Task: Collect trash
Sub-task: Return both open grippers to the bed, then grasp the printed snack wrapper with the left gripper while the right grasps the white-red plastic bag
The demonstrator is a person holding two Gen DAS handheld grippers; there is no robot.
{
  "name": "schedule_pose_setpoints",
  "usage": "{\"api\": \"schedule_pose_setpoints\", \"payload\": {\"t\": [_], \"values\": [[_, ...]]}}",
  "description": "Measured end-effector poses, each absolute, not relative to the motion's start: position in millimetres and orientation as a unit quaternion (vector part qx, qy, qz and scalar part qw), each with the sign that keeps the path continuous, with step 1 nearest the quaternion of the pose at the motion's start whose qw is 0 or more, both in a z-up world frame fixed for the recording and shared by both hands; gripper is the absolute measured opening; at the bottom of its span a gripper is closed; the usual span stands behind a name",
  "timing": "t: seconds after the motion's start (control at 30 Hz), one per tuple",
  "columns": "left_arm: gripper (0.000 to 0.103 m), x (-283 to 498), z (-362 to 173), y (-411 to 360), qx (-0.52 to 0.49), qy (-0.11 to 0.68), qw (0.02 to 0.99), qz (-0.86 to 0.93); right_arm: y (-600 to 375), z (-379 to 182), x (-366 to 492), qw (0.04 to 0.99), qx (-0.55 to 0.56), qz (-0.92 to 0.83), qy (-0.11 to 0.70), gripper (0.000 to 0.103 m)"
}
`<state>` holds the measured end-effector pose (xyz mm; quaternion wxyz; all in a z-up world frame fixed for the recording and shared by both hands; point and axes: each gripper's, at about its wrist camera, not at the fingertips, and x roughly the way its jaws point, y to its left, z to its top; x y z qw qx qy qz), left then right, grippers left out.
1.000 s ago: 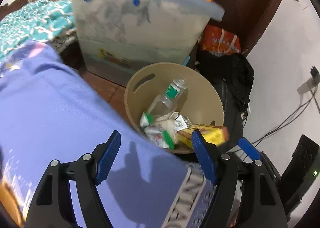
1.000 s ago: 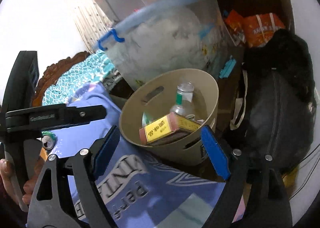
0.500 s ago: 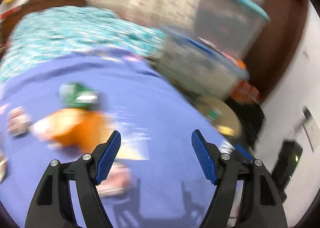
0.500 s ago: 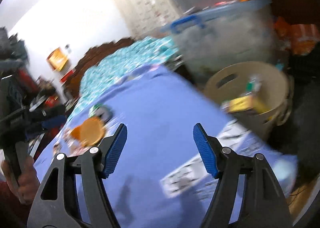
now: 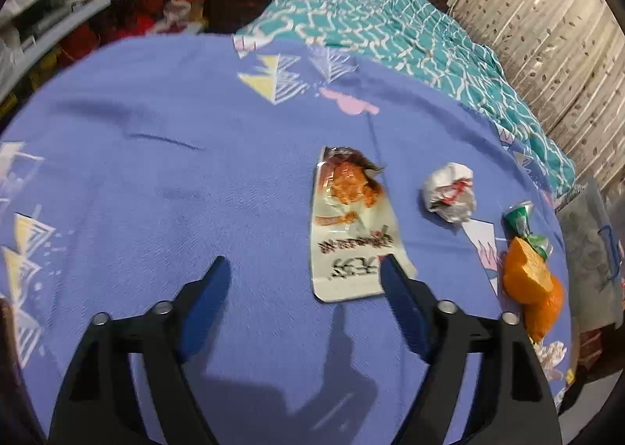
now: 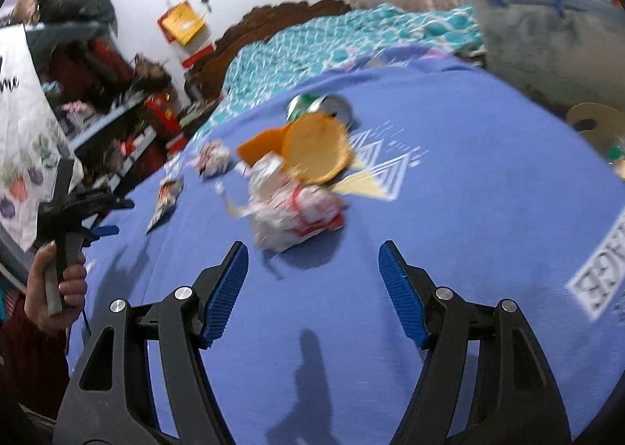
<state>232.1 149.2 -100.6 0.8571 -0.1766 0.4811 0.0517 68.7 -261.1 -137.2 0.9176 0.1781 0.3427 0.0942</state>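
Note:
Trash lies on a blue bedspread [image 5: 156, 171]. In the left wrist view a flat snack wrapper [image 5: 347, 226] lies just ahead of my open, empty left gripper [image 5: 304, 265], by its right finger. Beyond are a crumpled paper ball [image 5: 449, 193], a crushed green can [image 5: 525, 224] and an orange cup [image 5: 531, 288]. In the right wrist view my open, empty right gripper [image 6: 312, 253] hovers just short of a crumpled red-and-white wrapper [image 6: 297, 210]. Behind it are the orange cup [image 6: 316, 150], the can [image 6: 320, 109], the paper ball [image 6: 213, 158] and the snack wrapper [image 6: 166, 199].
The tan trash bin [image 6: 597, 124] shows at the bed's right edge, beside a clear storage tub [image 6: 547, 31]. A teal quilt [image 5: 390, 27] covers the far bed. Cluttered shelves [image 5: 97, 3] stand to the left. The left gripper [image 6: 78, 218] and hand show at the left.
Both grippers have swung away from the trash bin, left across the bed, and now face the trash lying on the bedspread. Both stay open and empty.

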Motion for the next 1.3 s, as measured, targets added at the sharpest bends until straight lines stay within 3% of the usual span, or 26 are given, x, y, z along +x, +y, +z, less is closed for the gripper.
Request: {"api": "schedule_pose_setpoints", "payload": {"t": [0.03,0.13,0.33,0.4,0.43,0.5,0.73,0.77,0.87,1.03,1.3], "values": [[0.088,238.3,-103.9,149.5,-0.176,0.486,0.855,0.048,-255.8,-139.1,72.2,0.916,0.174,0.094,0.349,0.071],[0.092,262.9,-115.9,139.8,-0.170,0.501,0.848,0.025,-243.0,-139.8,76.6,0.917,0.154,0.089,0.358,0.080],[0.093,298.4,-137.4,122.9,-0.125,0.499,0.856,0.048,-240.9,-140.7,80.4,0.916,0.139,0.071,0.370,0.089],[0.079,292.4,-137.7,114.1,-0.097,0.487,0.866,0.057,-244.3,-138.4,82.7,0.915,0.141,0.070,0.371,0.092],[0.066,287.4,-136.5,108.5,-0.076,0.485,0.870,0.050,-245.5,-135.9,86.3,0.916,0.143,0.070,0.369,0.094],[0.065,275.6,-135.7,102.6,-0.072,0.486,0.871,0.019,-245.7,-132.4,96.4,0.915,0.144,0.071,0.369,0.099],[0.065,213.6,-132.1,79.5,-0.065,0.491,0.866,-0.073,-236.5,-136.7,135.6,0.907,0.142,0.076,0.389,0.099],[0.065,203.7,-132.8,75.8,-0.066,0.491,0.864,-0.089,-234.5,-137.6,140.4,0.907,0.139,0.076,0.390,0.096],[0.065,177.0,-132.7,67.1,-0.063,0.494,0.858,-0.124,-226.5,-144.6,147.2,0.895,0.142,0.099,0.410,0.057],[0.066,149.7,-134.2,61.8,-0.081,0.498,0.849,-0.157,-202.8,-145.7,129.4,0.893,0.120,0.129,0.414,0.051],[0.066,125.7,-134.5,50.7,-0.080,0.501,0.845,-0.172,-167.0,-148.9,69.4,0.888,0.090,0.168,0.418,0.056]]}}
